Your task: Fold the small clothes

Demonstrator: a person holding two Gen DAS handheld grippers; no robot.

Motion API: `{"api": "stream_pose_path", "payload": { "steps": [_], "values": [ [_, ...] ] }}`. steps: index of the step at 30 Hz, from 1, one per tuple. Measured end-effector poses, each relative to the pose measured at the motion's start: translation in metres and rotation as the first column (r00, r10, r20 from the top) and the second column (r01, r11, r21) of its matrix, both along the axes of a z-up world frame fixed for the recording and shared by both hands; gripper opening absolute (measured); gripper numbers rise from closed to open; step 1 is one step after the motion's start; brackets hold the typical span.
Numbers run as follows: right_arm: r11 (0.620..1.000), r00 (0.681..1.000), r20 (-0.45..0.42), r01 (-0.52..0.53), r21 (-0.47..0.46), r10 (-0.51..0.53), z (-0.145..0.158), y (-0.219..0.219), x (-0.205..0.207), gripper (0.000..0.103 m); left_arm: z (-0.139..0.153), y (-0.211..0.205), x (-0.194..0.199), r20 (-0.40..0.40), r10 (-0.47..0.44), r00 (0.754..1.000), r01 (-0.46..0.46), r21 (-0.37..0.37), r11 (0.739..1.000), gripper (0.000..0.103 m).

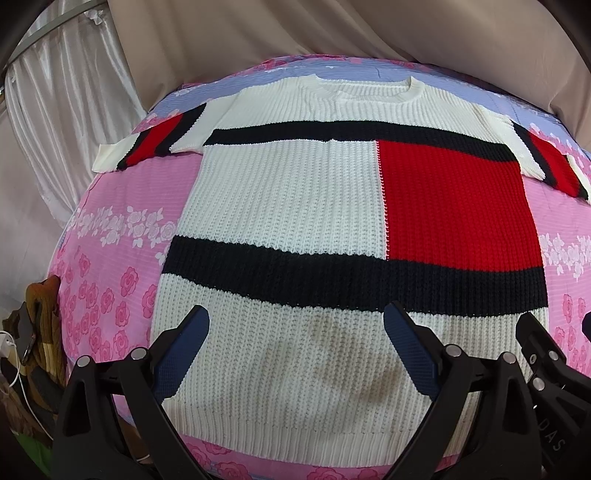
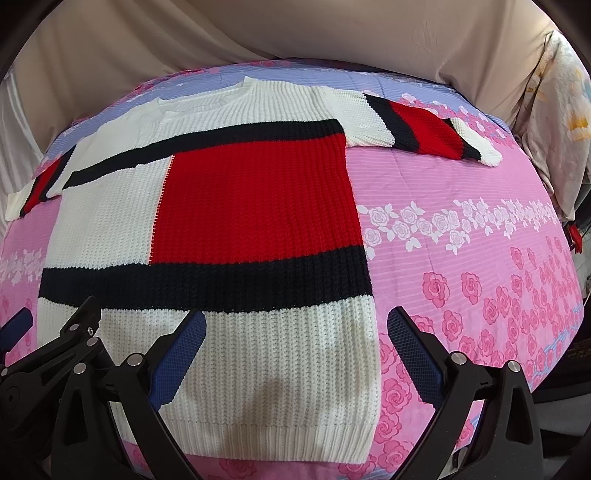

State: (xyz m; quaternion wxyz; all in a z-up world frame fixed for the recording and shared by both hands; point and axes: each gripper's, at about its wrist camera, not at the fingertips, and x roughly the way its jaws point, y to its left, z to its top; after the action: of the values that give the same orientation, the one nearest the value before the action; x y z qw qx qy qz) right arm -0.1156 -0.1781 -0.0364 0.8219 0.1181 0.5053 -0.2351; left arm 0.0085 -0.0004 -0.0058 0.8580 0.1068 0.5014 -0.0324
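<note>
A knit sweater (image 1: pixel 288 199), white with black bands and a red block, lies flat and face up on a pink flowered bedspread (image 1: pixel 122 206), collar far, both sleeves spread out. It also shows in the right wrist view (image 2: pixel 236 206). My left gripper (image 1: pixel 295 325) is open, held above the sweater's hem near its left half. My right gripper (image 2: pixel 295 328) is open above the hem's right corner. Each gripper shows at the edge of the other's view. Neither holds anything.
A beige sheet (image 1: pixel 332 33) and white curtain (image 1: pixel 66 96) hang behind the bed. Brown clothes and a cable (image 1: pixel 33 332) lie off the bed's left edge. A pale flowered pillow (image 2: pixel 554 110) stands at the right.
</note>
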Motion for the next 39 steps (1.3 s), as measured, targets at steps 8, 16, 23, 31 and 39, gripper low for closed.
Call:
{"api": "stream_pose_path", "payload": {
  "steps": [8,16,23,31,39],
  "values": [
    [1.000,1.000,-0.003,0.000,0.000,0.000,-0.001,-0.001,0.000,0.097,-0.002,-0.001,0.001,-0.007,0.001,1.000,-0.001,-0.003,1.000,0.093],
    [1.000,0.999,-0.034,0.028,-0.007,-0.028,-0.006,-0.007,0.000,0.097,-0.008,-0.011,0.007,-0.028,-0.046,0.999,0.045,-0.034,0.998,0.094],
    [0.983,0.993,0.074,0.080,0.168,-0.093,-0.006,-0.124,-0.006,0.097,-0.007,-0.055,0.035,-0.119,0.021,0.993,-0.046,-0.216,0.975,0.097],
    [0.886,0.900,0.137,0.364,0.288,-0.414,-0.025,-0.391,0.007,0.078,-0.003,-0.123,0.055,-0.102,0.053,0.993,-0.073,-0.212,0.975,0.097],
    [0.842,0.854,0.156,0.429,0.327,-0.496,-0.067,-0.474,0.039,0.016,-0.010,-0.121,0.073,-0.110,0.076,0.991,-0.095,-0.180,0.979,0.097]
  ]
}}
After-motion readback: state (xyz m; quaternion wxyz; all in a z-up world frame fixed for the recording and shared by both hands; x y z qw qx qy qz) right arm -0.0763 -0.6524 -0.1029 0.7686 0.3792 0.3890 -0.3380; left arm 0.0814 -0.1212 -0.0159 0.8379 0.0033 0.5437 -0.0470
